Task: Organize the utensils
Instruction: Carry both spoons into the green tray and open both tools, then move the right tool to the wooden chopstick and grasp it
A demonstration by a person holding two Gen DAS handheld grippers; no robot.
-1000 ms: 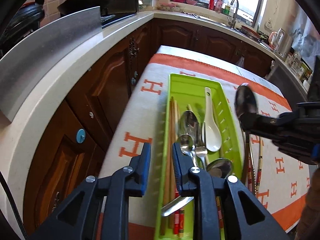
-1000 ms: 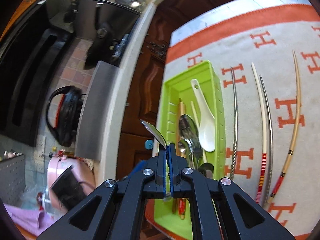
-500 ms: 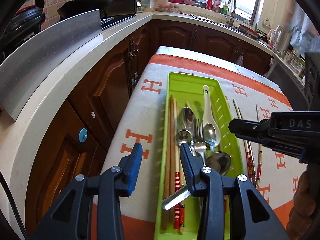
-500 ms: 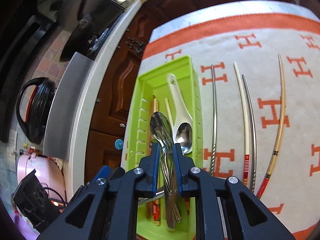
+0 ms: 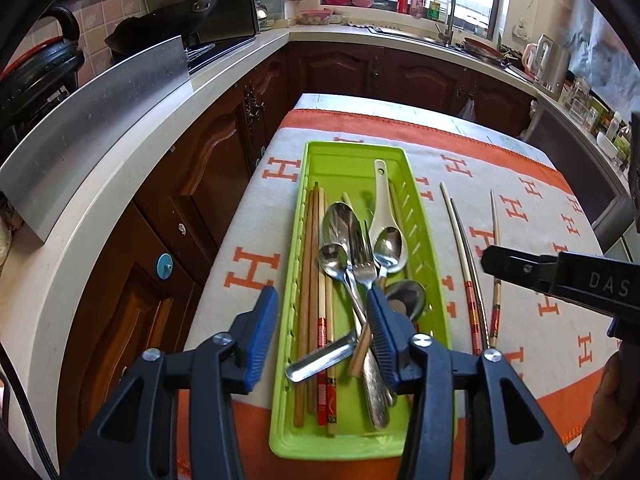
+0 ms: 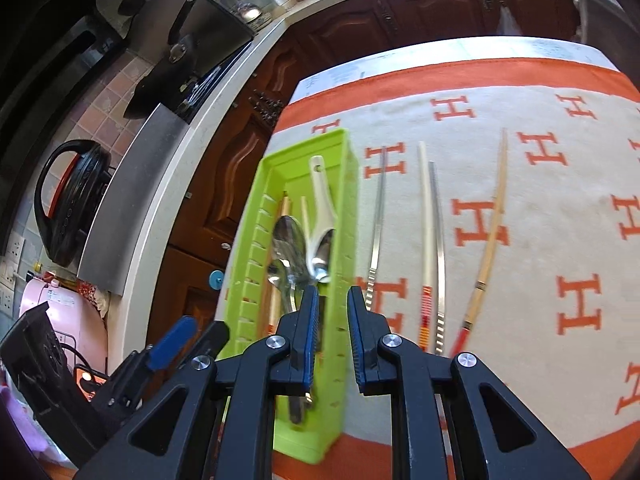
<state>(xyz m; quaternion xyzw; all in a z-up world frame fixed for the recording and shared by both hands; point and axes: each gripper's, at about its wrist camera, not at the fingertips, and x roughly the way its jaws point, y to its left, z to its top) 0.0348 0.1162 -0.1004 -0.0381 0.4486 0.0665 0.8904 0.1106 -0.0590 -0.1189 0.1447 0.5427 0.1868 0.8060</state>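
Note:
The green tray (image 5: 416, 216) (image 6: 260, 216) lies lengthwise on the H-patterned cloth. It holds wooden chopsticks (image 5: 316, 280), steel spoons, a fork (image 5: 362, 256) and a white ceramic spoon (image 5: 382, 200). A small steel spoon (image 5: 388, 244) (image 6: 322, 256) rests in the ceramic spoon's bowl. My left gripper (image 5: 322, 332) hovers over the tray's near half, its jaws opening with nothing held between them. My right gripper (image 6: 334, 320) stands slightly open and empty above the tray's right wall; it also shows in the left wrist view (image 5: 560, 276). Several loose chopsticks (image 6: 426, 240) lie on the cloth to the right.
The cloth (image 6: 540, 200) covers a small table whose left edge runs close to dark wooden cabinets (image 5: 208, 184) and a pale counter (image 5: 100, 200). A person's hand (image 5: 608, 420) shows at the right edge. A sink (image 5: 448, 12) and a kettle stand far behind.
The right gripper let go of the small steel spoon, which now lies in the ceramic spoon's bowl, and shifted right. The left gripper's jaws spread wider and it drew back a little.

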